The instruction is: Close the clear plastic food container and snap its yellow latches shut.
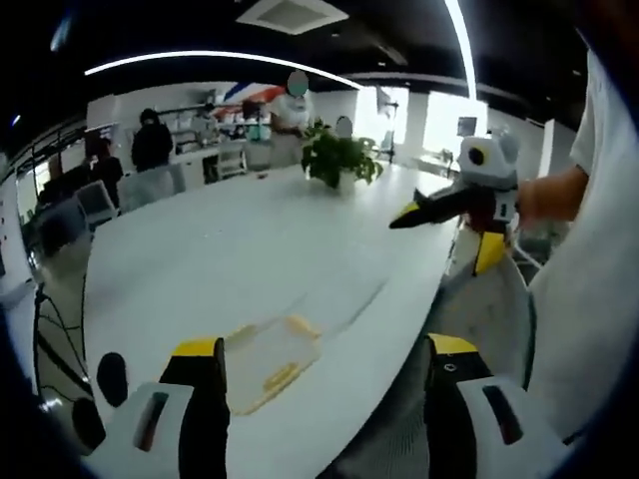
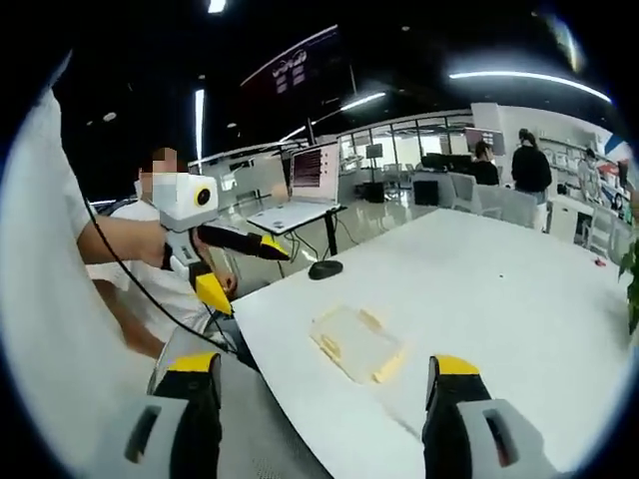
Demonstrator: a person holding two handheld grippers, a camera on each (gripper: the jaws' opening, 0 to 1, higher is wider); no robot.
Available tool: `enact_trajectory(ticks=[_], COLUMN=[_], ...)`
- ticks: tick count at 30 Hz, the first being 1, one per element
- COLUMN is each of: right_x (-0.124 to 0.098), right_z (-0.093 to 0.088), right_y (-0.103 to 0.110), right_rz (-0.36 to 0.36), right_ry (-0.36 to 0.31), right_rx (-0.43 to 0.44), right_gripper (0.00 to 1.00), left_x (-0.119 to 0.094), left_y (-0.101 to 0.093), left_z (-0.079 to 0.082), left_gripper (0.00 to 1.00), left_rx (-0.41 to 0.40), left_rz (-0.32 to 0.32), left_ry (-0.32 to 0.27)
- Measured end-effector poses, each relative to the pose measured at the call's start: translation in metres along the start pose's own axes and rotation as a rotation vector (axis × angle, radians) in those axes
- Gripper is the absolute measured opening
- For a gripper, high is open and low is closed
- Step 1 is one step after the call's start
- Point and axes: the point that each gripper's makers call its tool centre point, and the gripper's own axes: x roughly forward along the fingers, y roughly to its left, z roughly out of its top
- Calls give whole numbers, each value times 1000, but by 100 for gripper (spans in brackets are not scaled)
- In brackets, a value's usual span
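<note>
1. Approach step: the container [image 1: 272, 361] lies on the table [image 1: 250, 259], ahead between the left gripper's [image 1: 324, 384] parted jaws, untouched.
2. The right gripper [image 2: 324, 399] hovers with jaws apart, container ahead.
3. Next: reach down to the lid and latches.

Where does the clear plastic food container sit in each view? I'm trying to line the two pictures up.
Left gripper view: the food container lies low and left of centre on the white table, just above the left hand-held gripper's left jaw.
Right gripper view: it lies just below centre, near the table's near edge, above the right hand-held gripper.
Shared landmark: the table's potted plant, at the right edge here.
</note>
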Motion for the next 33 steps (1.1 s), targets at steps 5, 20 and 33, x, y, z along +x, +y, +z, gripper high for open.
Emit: enact_trajectory(ticks=[5, 20, 33], right_x=[7, 40, 63], right_z=[3, 9, 1], right_y=[-4, -11, -25], right_rz=[10, 37, 57], right_ry=[38, 86, 154], right_rx=[-85, -143, -196], right_gripper=[82, 81, 78], left_x=[-3, 1, 8], left_y=[12, 31, 58], left_z=[0, -12, -33], left_gripper=[78, 77, 75], left_rx=[50, 102, 134], left_rz=[-12, -79, -82], left_ry=[8, 29, 139])
